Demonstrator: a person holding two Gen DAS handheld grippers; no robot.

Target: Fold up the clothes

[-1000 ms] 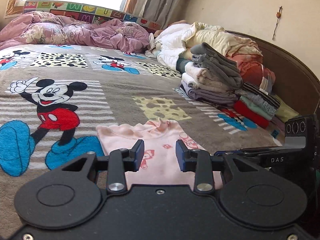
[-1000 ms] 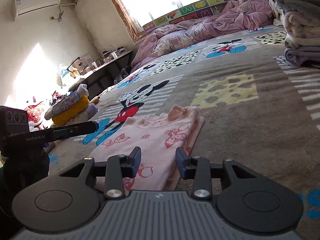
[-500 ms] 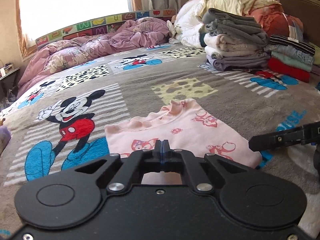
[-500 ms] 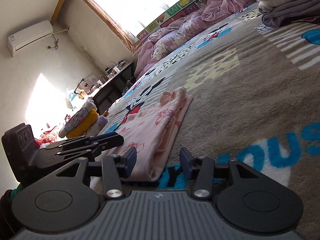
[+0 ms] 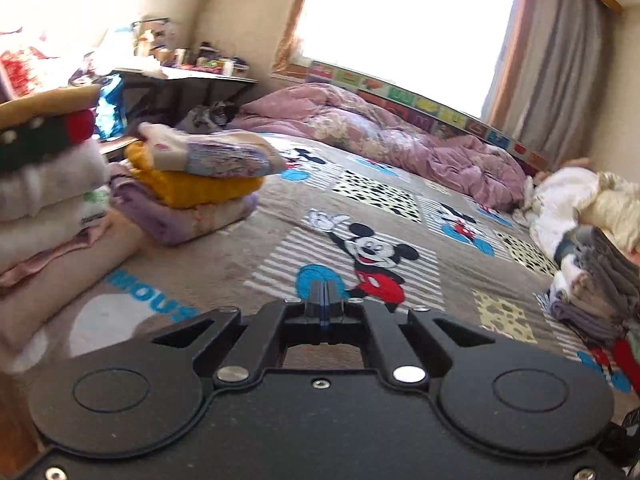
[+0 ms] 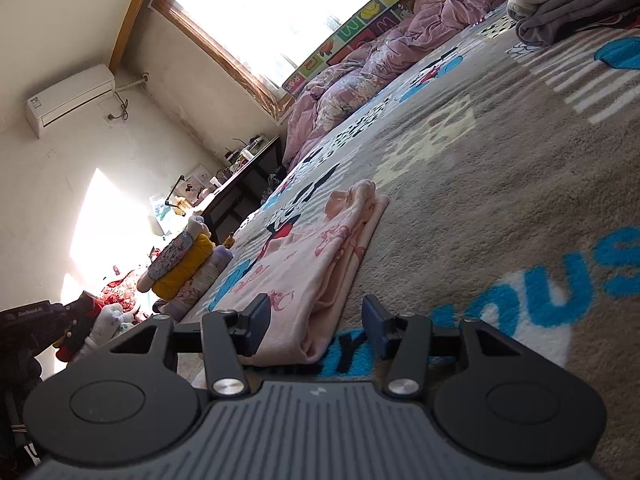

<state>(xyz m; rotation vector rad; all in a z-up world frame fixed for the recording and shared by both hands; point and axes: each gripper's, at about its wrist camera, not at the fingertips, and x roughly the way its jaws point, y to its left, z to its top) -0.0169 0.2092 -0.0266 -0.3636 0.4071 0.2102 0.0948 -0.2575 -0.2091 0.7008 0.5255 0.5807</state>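
— Pink top [image 6: 316,264] lies folded lengthwise on the Mickey blanket [image 6: 500,184], its near end between the right gripper [image 6: 316,326]'s spread fingers, which hold nothing.

— And the left gripper [image 5: 322,304]?

— Pinched closed, empty, facing the folded stacks [image 5: 192,184]. I'd judge one crosswise fold remains, then stacking.

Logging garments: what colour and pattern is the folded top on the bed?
Pale pink top with small red-pink cartoon prints; right wrist view shows it best.
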